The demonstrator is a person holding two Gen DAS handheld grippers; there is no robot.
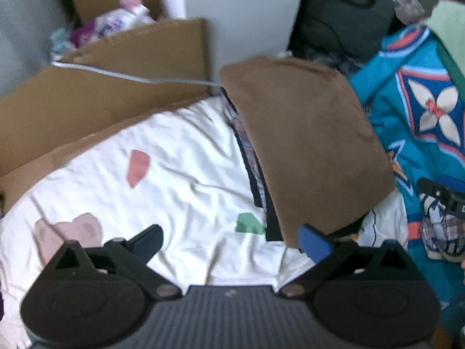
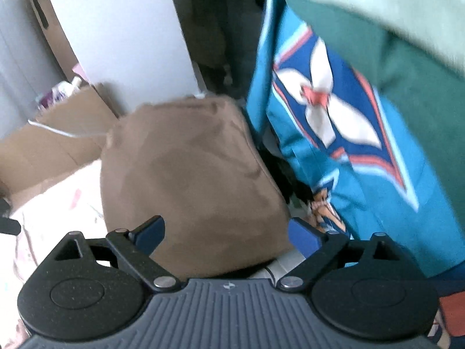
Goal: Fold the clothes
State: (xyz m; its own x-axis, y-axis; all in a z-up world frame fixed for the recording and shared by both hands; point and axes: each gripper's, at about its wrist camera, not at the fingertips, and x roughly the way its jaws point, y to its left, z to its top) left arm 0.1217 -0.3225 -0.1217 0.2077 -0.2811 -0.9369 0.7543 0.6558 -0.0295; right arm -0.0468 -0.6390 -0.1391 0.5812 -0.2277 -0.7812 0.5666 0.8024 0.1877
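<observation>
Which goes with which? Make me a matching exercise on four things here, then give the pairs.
1. folded garment
2. bedsheet
3. blanket
4. left gripper

A. white with coloured patches
B. teal with a white flower emblem
C. brown, top of the stack
D. open, holding nothing

Pairs: 1-C, 2-A, 3-B, 4-D

Soft daylight, perhaps motion-blurred edges

Hidden: dark folded garments [image 1: 255, 174] under your brown folded cloth [image 1: 305, 145] | Cut off: teal patterned jersey [image 2: 334, 116] | Blurred: both views
</observation>
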